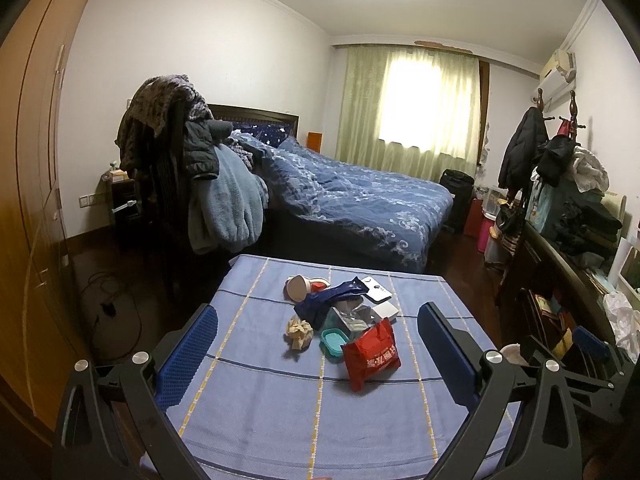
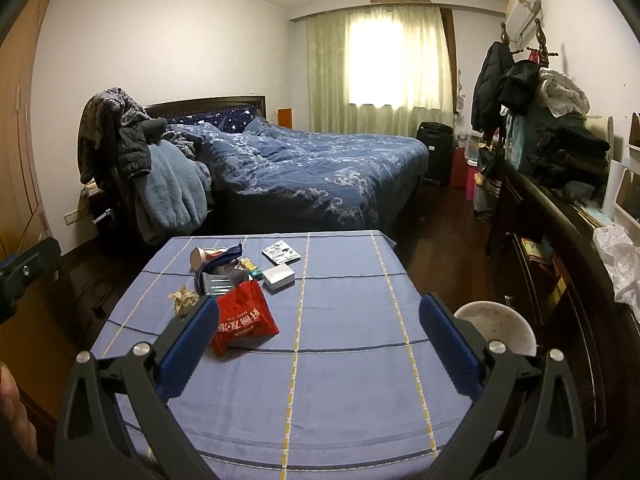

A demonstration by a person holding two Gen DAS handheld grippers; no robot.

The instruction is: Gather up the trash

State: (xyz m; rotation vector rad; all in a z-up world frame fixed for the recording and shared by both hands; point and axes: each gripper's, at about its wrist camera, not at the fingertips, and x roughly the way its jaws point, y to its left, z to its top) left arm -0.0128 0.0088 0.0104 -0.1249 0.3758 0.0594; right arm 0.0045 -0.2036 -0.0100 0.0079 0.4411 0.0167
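Both your grippers hover wide apart over the cloth-covered surface, holding nothing.

Your left gripper has its fingers spread wide, framing the trash pile at mid-surface: a red snack bag nearest you, a teal container touching its left side, a crumpled tissue just beside that, and a dark blue wrapper behind. Your right gripper is equally wide, its left finger overlapping the red snack bag's edge in view; a white box and a blister pack lie farther back, and a white bowl sits by the right finger.
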